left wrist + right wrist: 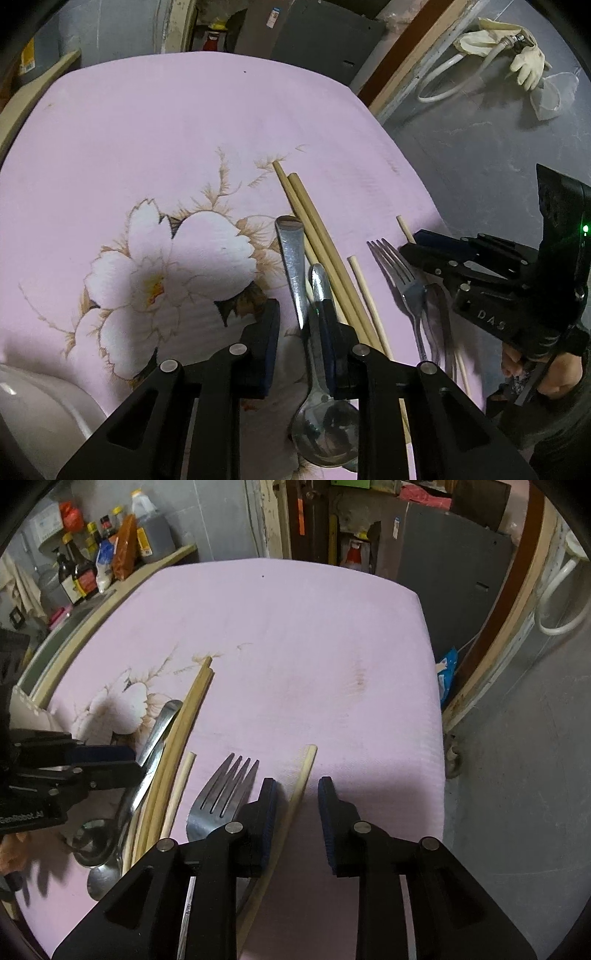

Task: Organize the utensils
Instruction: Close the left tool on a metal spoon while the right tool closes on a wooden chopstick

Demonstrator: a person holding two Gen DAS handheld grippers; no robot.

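Utensils lie on a pink floral cloth (147, 122). My left gripper (299, 332) stands open around a flat metal handle (291, 254), and a spoon (325, 432) runs beside its right finger. To the right lie a pair of chopsticks (314, 229), a single chopstick (364, 288) and a fork (400, 273). My right gripper (297, 797) is open over another chopstick (304, 771), which lies nearer its left finger, apart from both pads. In the right wrist view the fork (225, 794) sits just left of that gripper, and the left gripper (135, 762) reaches in from the left.
A white bowl (29, 406) sits at the cloth's near left corner. Bottles (85, 565) crowd a shelf beyond the left edge. The table's right edge (432, 686) drops to a grey floor with gloves and a hose (517, 55). A person's hand (554, 380) holds the right gripper.
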